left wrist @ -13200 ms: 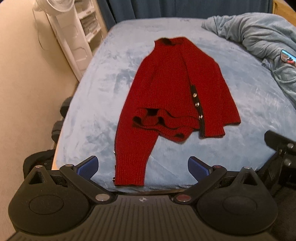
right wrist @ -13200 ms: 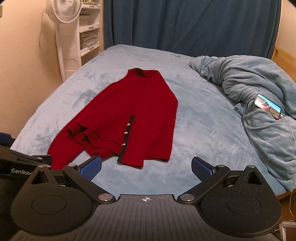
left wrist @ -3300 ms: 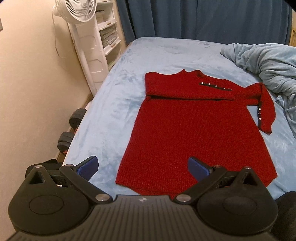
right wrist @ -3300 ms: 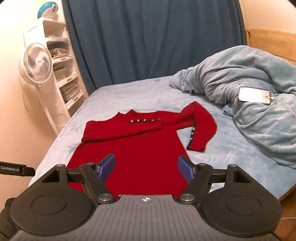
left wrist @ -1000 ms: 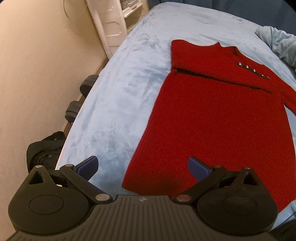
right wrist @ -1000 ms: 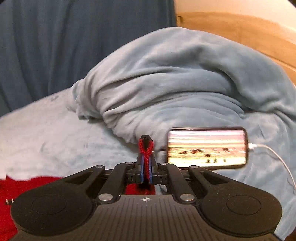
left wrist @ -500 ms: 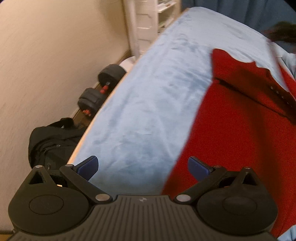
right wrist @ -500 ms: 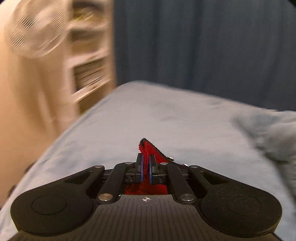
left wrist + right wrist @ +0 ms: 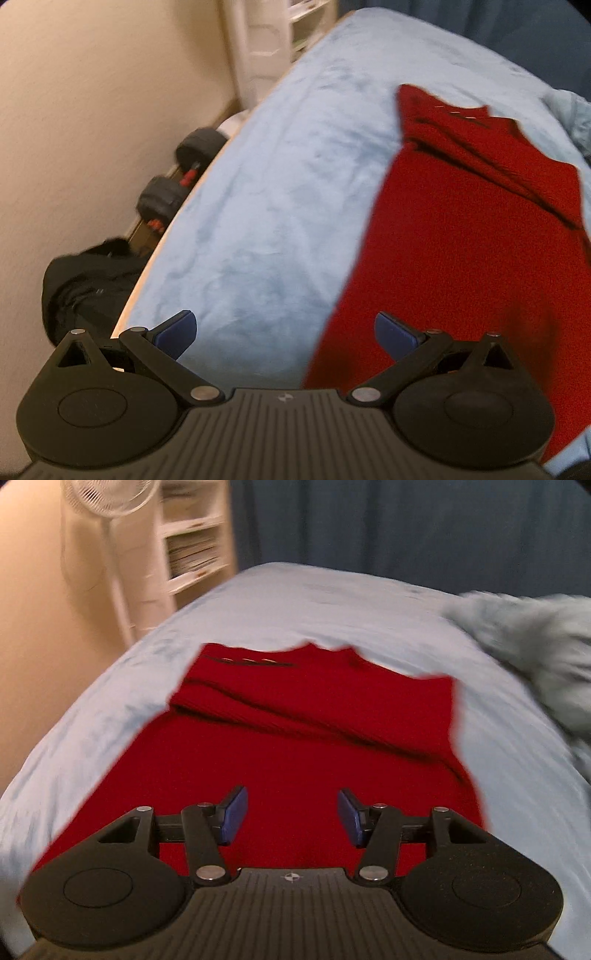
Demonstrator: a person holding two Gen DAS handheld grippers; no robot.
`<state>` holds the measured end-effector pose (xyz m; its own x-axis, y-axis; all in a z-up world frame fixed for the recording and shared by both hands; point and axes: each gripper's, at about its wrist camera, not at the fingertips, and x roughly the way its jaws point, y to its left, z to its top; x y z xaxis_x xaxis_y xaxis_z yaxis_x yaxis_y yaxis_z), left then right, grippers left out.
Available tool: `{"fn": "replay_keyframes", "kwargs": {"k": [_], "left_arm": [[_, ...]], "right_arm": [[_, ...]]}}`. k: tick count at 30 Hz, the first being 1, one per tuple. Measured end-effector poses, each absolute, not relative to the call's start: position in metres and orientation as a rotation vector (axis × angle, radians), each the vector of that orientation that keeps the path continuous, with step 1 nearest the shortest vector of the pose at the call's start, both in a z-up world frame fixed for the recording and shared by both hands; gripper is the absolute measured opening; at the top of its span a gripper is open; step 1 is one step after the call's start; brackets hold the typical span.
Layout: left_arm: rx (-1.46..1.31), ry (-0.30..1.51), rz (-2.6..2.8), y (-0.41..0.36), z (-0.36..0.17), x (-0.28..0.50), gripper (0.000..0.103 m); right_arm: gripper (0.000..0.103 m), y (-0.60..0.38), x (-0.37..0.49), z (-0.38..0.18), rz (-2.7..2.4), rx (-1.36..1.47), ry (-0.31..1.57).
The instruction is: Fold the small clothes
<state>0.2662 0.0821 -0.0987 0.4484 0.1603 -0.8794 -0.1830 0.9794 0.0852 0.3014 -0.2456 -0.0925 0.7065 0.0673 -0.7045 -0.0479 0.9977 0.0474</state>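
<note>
A red knit sweater (image 9: 295, 746) lies flat on the light blue bed (image 9: 332, 602), back side up, with both sleeves folded across its upper part; small buttons show on the cuff at the far left. My right gripper (image 9: 291, 816) is open and empty, hovering over the sweater's lower half. My left gripper (image 9: 284, 332) is open and empty near the bed's front left edge, with the sweater's (image 9: 480, 258) lower left corner beside its right finger.
A rumpled grey-blue blanket (image 9: 535, 646) lies at the right of the bed. A white fan and shelf unit (image 9: 147, 554) stand by the wall at left. Dumbbells (image 9: 177, 192) and a black bag (image 9: 88, 280) lie on the floor left of the bed.
My right gripper was shut on the red sleeve cuff, carried it across the sweater to the left, and has let go and opened. The left gripper shifted slightly, staying open.
</note>
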Motion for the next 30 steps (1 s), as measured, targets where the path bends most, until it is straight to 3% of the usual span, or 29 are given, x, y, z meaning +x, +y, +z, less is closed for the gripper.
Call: {"fn": "replay_keyframes", "kwargs": {"k": [6, 16, 30], "left_arm": [[0.044, 1.012, 0.126, 0.045, -0.071, 0.230, 0.103], [0.108, 0.920, 0.019, 0.012, -0.042, 0.148, 0.103], [0.162, 0.865, 0.004, 0.010, -0.030, 0.102, 0.103]], "right_arm": [[0.065, -0.276, 0.169, -0.065, -0.086, 0.090, 0.719], [0.073, -0.251, 0.066, -0.031, -0.053, 0.096, 0.619], [0.075, -0.237, 0.020, -0.014, -0.026, 0.083, 0.566]]}}
